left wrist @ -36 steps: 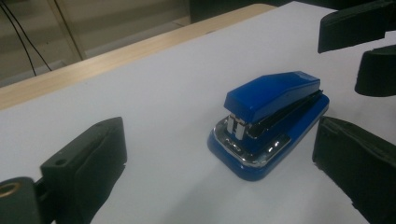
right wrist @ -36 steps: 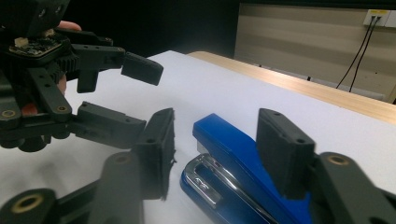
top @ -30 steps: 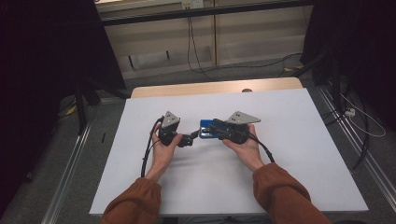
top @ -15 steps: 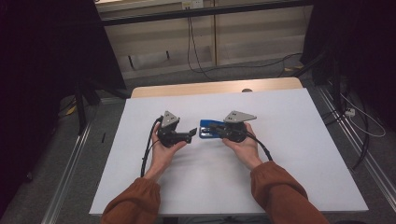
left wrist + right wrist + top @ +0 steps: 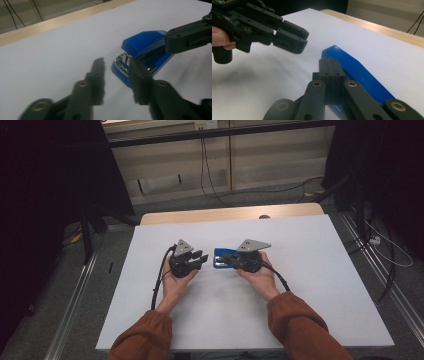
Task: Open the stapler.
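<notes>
My left gripper [image 5: 197, 260] sits a little left of the table's middle with its jaws narrowed but not met; they have just been closing, and in the left gripper view there is a clear gap between the fingers [image 5: 98, 75] with nothing in it. Just to the right of its tips lies the blue stapler [image 5: 223, 260], flat on the white table cover [image 5: 310, 285], its long axis running left to right, its mouth end [image 5: 127, 58] facing my left gripper. The two are close but apart, as far as I can judge. My right gripper [image 5: 231, 261] comes in from the right, its jaws drawn together over the stapler's right part; in the right gripper view [image 5: 329, 68] they rest against the blue top. I judge the left hand the free one: it needs only a short move right.
</notes>
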